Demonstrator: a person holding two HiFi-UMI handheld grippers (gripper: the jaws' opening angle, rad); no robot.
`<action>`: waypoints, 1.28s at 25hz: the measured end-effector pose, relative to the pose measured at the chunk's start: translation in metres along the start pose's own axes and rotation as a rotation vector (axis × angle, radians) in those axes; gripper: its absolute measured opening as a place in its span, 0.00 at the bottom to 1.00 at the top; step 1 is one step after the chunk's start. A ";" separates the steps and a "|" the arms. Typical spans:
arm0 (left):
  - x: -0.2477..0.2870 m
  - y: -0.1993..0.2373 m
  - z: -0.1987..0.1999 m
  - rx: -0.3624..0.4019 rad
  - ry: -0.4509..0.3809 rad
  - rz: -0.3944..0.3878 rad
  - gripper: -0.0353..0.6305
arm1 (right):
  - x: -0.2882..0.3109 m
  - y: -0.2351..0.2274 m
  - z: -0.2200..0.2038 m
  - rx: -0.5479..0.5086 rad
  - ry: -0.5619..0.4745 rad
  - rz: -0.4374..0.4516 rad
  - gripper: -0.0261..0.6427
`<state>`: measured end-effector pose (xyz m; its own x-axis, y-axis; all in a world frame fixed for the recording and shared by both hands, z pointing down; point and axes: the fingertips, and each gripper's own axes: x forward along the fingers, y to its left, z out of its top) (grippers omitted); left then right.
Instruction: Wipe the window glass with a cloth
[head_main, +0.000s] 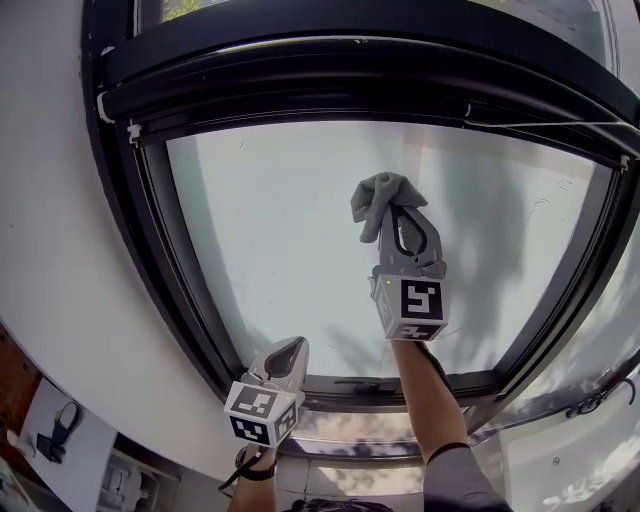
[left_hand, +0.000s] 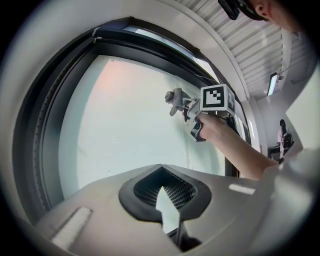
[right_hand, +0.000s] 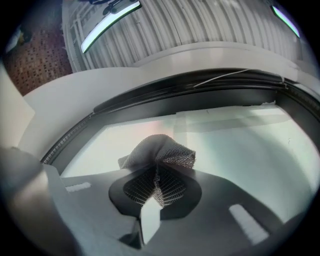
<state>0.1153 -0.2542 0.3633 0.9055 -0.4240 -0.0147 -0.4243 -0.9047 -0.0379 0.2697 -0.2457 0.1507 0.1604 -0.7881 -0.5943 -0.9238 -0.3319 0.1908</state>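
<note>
Head view of a window with a black frame (head_main: 350, 80) and pale, frosted-looking window glass (head_main: 270, 220), set in a white wall (head_main: 50, 220). The right gripper (head_main: 390, 205) is raised over the middle of the pane, slightly right of centre, its marker cube (head_main: 415, 305) near the hand and its jaws pointing away towards the top rail. The jaws are clamped on a grey cloth (head_main: 378, 195), which bunches out beyond their tips and lies at the glass surface; actual contact cannot be confirmed. In the right gripper view the cloth (right_hand: 157, 147) is pinched between the dark meshed pads of the right gripper (right_hand: 157, 172), with a folded lobe spreading above them in front of the glass (right_hand: 240, 150) and the frame's upper rail beyond. The left gripper (head_main: 292, 350) sits lower and to the left, well apart from the cloth, close to the bottom rail of the frame; a dark wristband (head_main: 258, 468) shows on the arm behind it. In the left gripper view the left gripper (left_hand: 161, 172) has its jaws drawn together with nothing between them, and the right gripper (left_hand: 186, 106) with the cloth (left_hand: 175, 97) appears farther off, to the right, against the pane (left_hand: 125, 130).
</note>
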 end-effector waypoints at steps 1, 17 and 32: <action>0.004 -0.005 0.001 0.004 0.000 -0.011 0.06 | -0.003 -0.011 -0.002 -0.006 0.007 -0.018 0.06; 0.059 -0.077 0.003 0.034 0.006 -0.143 0.06 | -0.059 -0.164 -0.003 -0.063 0.011 -0.206 0.06; 0.078 -0.096 0.000 0.041 0.009 -0.165 0.06 | -0.129 -0.344 -0.004 -0.120 0.065 -0.530 0.06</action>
<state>0.2271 -0.2006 0.3659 0.9628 -0.2703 0.0041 -0.2691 -0.9598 -0.0796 0.5681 -0.0318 0.1648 0.6176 -0.5263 -0.5845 -0.6651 -0.7461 -0.0311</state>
